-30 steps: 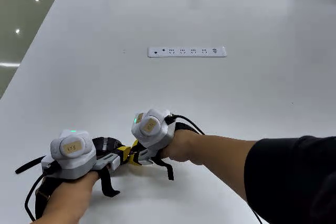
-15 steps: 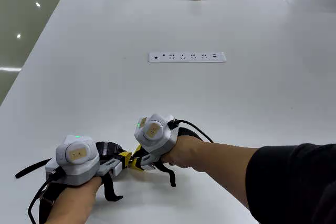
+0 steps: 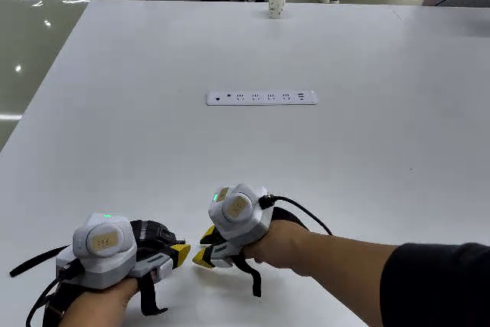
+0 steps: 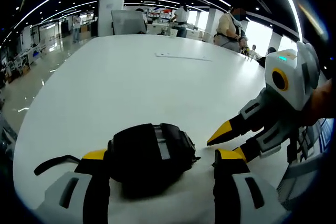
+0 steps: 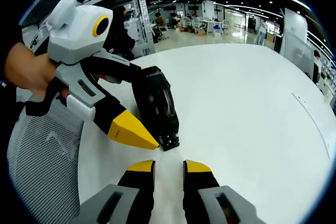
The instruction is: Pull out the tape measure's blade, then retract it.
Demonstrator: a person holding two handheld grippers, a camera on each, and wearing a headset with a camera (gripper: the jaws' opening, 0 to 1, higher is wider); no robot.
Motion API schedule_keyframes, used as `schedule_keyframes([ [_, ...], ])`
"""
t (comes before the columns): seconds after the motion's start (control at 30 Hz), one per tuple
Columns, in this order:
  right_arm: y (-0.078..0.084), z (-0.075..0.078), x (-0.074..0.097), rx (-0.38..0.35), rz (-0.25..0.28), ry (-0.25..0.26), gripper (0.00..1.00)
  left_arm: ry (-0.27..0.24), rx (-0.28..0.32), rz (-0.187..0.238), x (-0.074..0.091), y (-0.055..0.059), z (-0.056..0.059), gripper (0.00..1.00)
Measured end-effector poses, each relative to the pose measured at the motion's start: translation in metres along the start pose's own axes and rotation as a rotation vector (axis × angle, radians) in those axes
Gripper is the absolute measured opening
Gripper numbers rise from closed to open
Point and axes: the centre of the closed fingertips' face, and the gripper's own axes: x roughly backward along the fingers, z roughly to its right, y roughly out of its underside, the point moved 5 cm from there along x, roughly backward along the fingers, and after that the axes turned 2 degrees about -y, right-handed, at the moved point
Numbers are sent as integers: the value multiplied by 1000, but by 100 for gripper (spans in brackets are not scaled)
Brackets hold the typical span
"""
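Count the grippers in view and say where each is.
2. The left gripper is at the near left, fingers either side of the tape measure; the right gripper faces it closely.

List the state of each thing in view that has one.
tape measure: blade retracted
left gripper: open, jaws astride the tape measure
right gripper: slightly open, empty, just short of the blade hook
power strip: nothing plugged in
paper cup: upright

The white-grey left gripper (image 3: 170, 243) and right gripper (image 3: 204, 246) are yellow-tipped; the sleeve (image 3: 440, 285) is dark.
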Motion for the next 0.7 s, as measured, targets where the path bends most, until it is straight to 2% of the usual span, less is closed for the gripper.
schedule_keyframes([
  [0.1, 8, -1, 6, -8, -5, 8, 20, 8, 11, 15, 2, -1, 1, 85],
  [0.2, 12, -1, 11, -24, 5, 19, 21, -13, -2, 33, 2, -2, -4, 99],
  [0.33, 15, 0, 20, -44, 27, 40, 25, 9, 4, 34, 5, -3, -5, 99],
  [0.37, 15, 2, 25, -72, 50, 69, 26, 17, 1, 38, 6, -3, -5, 99],
  [0.43, 16, 5, 32, -104, 78, 85, 28, 33, -4, 47, 8, -3, -5, 99],
  [0.5, 19, 5, 37, -97, 75, 92, 29, 62, 2, 46, 9, -2, -3, 99],
  [0.53, 22, 5, 40, -95, 75, 95, 30, 89, 8, 31, 10, 0, -2, 99],
  [0.7, 33, 10, 55, -101, 75, 125, 33, 135, -5, 23, 16, 4, -3, 99],
])
